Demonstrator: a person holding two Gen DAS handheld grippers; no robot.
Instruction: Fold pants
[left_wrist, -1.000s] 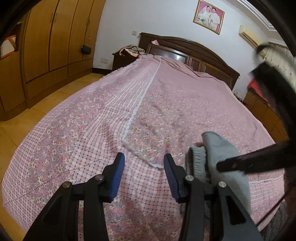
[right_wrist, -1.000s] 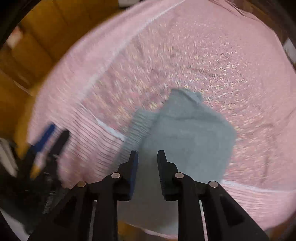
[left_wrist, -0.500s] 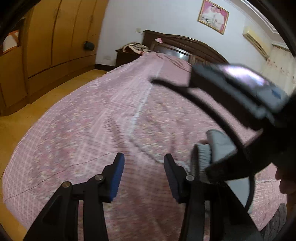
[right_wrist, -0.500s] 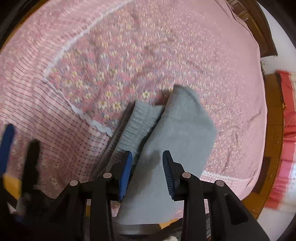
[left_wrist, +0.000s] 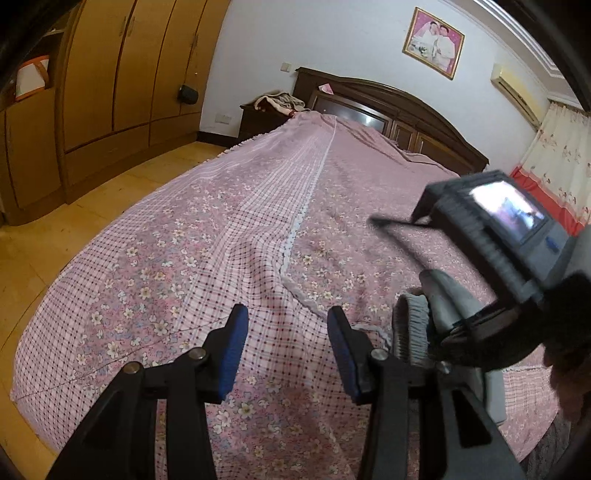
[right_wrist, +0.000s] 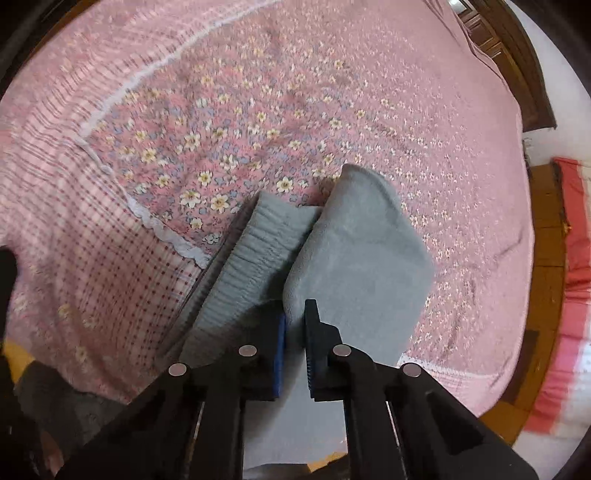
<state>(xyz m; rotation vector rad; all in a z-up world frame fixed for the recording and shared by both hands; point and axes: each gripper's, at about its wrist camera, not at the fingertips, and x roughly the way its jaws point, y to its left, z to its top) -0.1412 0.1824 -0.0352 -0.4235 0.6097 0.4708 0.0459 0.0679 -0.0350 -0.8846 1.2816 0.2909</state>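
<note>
Grey pants (right_wrist: 362, 251) lie folded in a thick stack near the foot of the bed, the ribbed waistband (right_wrist: 258, 251) on their left side. My right gripper (right_wrist: 294, 321) is shut on the near edge of the top layer, a fold of grey cloth pinched between its blue pads. In the left wrist view the pants (left_wrist: 439, 295) sit at the lower right, partly hidden behind the right gripper's camera body (left_wrist: 498, 229). My left gripper (left_wrist: 288, 332) hovers open over the pink bedspread (left_wrist: 221, 240), left of the pants, holding nothing.
The floral and checked bedspread (right_wrist: 258, 92) covers the whole bed up to a dark wooden headboard (left_wrist: 388, 103). Wooden wardrobes (left_wrist: 110, 74) and yellow floor (left_wrist: 37, 240) lie left. A nightstand (left_wrist: 258, 114) carries clothes. A person's hand (left_wrist: 569, 380) is at the right edge.
My right gripper dropped toward the pants and its fingers closed from a wide gap onto the top layer's edge. The left gripper stayed open, almost still.
</note>
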